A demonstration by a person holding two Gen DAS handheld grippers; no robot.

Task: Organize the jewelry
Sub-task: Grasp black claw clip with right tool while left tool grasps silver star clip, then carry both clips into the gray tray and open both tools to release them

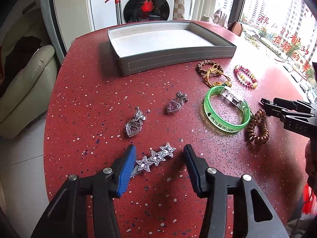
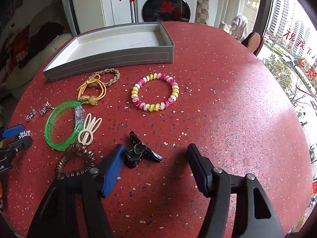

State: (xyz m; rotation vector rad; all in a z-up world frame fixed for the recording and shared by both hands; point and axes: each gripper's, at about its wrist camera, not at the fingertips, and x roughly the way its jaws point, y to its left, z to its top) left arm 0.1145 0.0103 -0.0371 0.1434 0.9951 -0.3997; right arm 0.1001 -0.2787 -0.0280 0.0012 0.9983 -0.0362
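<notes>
The star clip is lying flat on the red tabletop, between the fingers of the left tongs. The blue pad is touching or all but touching its near end; the other finger is standing clear of it, so the tongs are partway open and gripping nothing yet. In the right wrist view the black claw clip is lying between the fingers of the right tongs, just beside the blue one and well short of the black one; these too are partway open and holding nothing.

The step in hand appears to be the first pick-up, one piece per hand, since the grey tray at the far side of the tabletop is holding no jewelry. Two heart earrings are lying beyond the star clip. To the right the green bangle, the brown coil tie, the pink-and-yellow coil tie, the braided band and the white rabbit clip are waiting.

Next, each pair of tongs likely needs to be closing squarely on its clip, low against the tabletop because the star clip is thin, then lifting and carrying it over the tray's wall.
</notes>
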